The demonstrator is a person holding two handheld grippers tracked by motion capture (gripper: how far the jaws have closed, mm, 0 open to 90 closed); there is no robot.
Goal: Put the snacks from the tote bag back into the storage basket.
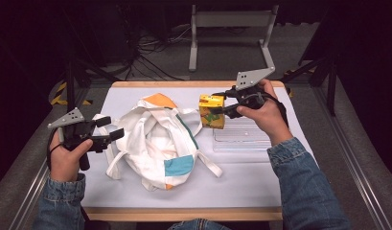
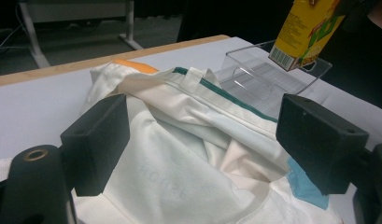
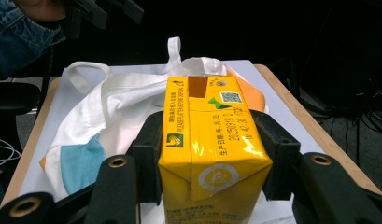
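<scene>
A yellow carton (image 1: 212,111) is being held clamped between the fingers of the right gripper (image 1: 221,106), raised above the table (image 1: 241,184) just over the near-left corner of a clear tray (image 1: 241,135), with its long axis running up and down. The white bag (image 1: 157,136) is lying crumpled directly to the carton's left, between the two hands, so the right gripper is judged the nearer for any placing into it. The left gripper (image 1: 113,128) is being held at the bag's left edge, its fingers standing apart and gripping nothing.
</scene>
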